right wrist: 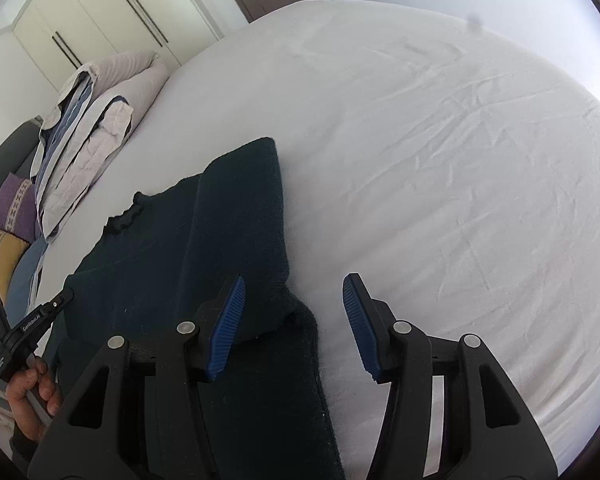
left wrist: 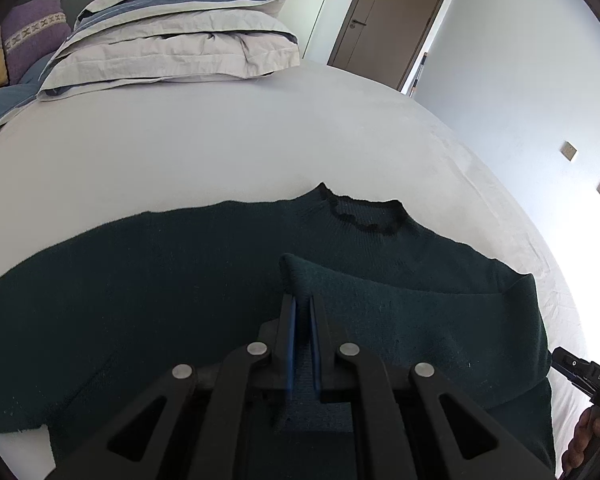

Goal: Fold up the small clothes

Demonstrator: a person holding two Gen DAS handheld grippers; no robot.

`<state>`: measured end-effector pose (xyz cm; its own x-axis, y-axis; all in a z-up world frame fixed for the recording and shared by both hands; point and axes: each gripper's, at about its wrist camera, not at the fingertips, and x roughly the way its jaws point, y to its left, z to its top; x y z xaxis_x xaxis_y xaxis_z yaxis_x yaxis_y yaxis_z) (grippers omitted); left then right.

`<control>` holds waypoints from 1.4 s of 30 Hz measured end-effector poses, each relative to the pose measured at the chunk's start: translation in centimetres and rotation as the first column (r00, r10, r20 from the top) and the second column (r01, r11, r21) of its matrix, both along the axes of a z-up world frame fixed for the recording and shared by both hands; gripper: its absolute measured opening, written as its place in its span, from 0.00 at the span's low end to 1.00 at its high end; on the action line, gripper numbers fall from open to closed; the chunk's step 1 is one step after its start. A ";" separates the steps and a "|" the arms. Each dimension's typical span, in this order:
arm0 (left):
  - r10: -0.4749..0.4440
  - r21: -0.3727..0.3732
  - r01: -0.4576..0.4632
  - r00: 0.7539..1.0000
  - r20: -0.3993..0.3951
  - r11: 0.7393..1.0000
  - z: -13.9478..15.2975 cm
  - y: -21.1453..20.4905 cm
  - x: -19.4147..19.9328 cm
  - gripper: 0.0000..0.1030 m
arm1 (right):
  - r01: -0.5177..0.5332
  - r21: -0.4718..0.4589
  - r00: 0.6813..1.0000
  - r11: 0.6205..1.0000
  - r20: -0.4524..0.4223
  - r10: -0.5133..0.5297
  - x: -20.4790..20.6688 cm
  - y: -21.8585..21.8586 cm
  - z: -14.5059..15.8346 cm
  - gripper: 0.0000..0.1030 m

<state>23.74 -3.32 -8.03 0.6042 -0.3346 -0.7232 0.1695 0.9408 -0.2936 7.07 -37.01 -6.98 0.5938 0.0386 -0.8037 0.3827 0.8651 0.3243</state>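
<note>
**Pinching the folded sleeve of a dark green jumper on the bed**

Lying flat on the pale grey bed sheet (left wrist: 260,140), the dark green knitted jumper (left wrist: 140,300) spreads out ahead of both tools, its ruffled black-trimmed collar (left wrist: 364,216) on the side farthest from the left hand-held gripper (left wrist: 302,300). One sleeve (left wrist: 400,308) is folded across the body of the jumper, and its cuff end sits right at the tips of the left hand-held gripper. That gripper is clenched: its two blue-padded fingers (left wrist: 290,340) stand almost together with the knitted cuff fabric caught between them.

The right hand-held gripper (right wrist: 294,292) hangs released, its ribbed blue pads (right wrist: 226,328) well apart and nothing between them. Its left finger hovers above the folded right edge of the jumper, while its right finger is over bare sheet. From the right wrist view, the left hand-held gripper appears far to the left with a person's hand (right wrist: 32,396) wrapped around its handle.

Beyond the jumper, far ahead and to the left of the left hand-held gripper, a folded grey and blue striped duvet (left wrist: 172,36) is stacked on the bed, with a purple patterned cushion (left wrist: 32,36) beside it. A brown door (left wrist: 392,24) stands behind the bed.
</note>
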 end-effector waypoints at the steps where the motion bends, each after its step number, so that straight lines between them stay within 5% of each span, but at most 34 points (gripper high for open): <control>1: 0.010 -0.007 -0.010 1.000 0.001 1.000 -0.2 0.2 -0.2 0.07 | -0.018 -0.018 1.000 1.000 -0.006 0.018 0.2 0.4 -0.1 0.48; 3: 0.030 -0.016 -0.029 1.000 0.000 0.999 -0.5 0.7 -0.6 0.07 | -0.049 -0.071 0.997 0.996 -0.055 0.046 0.7 1.1 -0.8 0.29; 6: 0.047 -0.018 -0.047 0.999 -0.005 0.999 -1.1 1.1 -1.1 0.07 | -0.055 -0.088 0.995 0.995 -0.087 0.047 1.2 0.8 -2.3 0.17; 15: 0.042 0.002 -0.042 0.999 -0.019 0.999 -2.1 0.7 -0.5 0.07 | -0.020 -0.084 0.997 0.996 -0.081 0.013 0.2 0.1 -2.7 0.12; 19: 0.033 0.004 -0.033 0.999 -0.003 0.999 -1.8 0.7 -0.4 0.07 | -0.062 -0.059 0.995 0.996 -0.077 0.058 0.6 -0.2 0.3 0.16; 20: 0.029 0.005 -0.029 1.000 0.001 1.000 -1.8 0.5 -0.3 0.07 | -0.057 -0.075 0.997 0.995 -0.054 0.053 0.8 -0.2 1.3 0.23; 23: 0.025 0.014 -0.025 1.000 -0.001 1.000 -1.8 0.1 0.0 0.07 | -0.029 -0.094 0.998 0.995 0.043 0.034 3.1 -1.0 3.5 0.81; 24: 0.027 0.013 -0.027 1.000 -0.004 1.000 -1.9 0.2 0.0 0.07 | -0.035 -0.084 0.997 0.996 0.065 0.041 4.1 -1.2 3.7 0.83; 26: 0.032 0.009 -0.032 0.999 -0.010 0.999 -2.2 0.4 -0.1 0.07 | -0.047 -0.076 0.999 0.996 0.007 0.048 7.3 -1.7 2.4 0.75; 29: 0.035 0.009 -0.035 0.999 -0.008 0.999 -2.5 0.4 -0.2 0.07 | -0.093 -0.055 0.990 0.994 -0.113 0.086 10.9 -2.1 -0.8 0.32; 31: 0.037 0.012 -0.036 0.999 -0.005 0.999 -2.6 0.3 -0.1 0.07 | -0.108 -0.118 0.987 0.987 -0.129 0.092 11.9 -1.9 -1.9 0.27; 33: 0.040 0.009 -0.040 0.999 -0.003 0.999 -2.7 0.3 0.0 0.07 | -0.083 -0.152 0.992 0.985 -0.106 0.067 11.9 -2.3 -1.8 0.11; 42: 0.058 0.008 -0.058 0.998 -0.018 0.998 -3.6 0.5 0.5 0.13 | 0.006 -0.147 0.998 0.989 -0.058 -0.014 11.4 -3.7 -2.8 0.04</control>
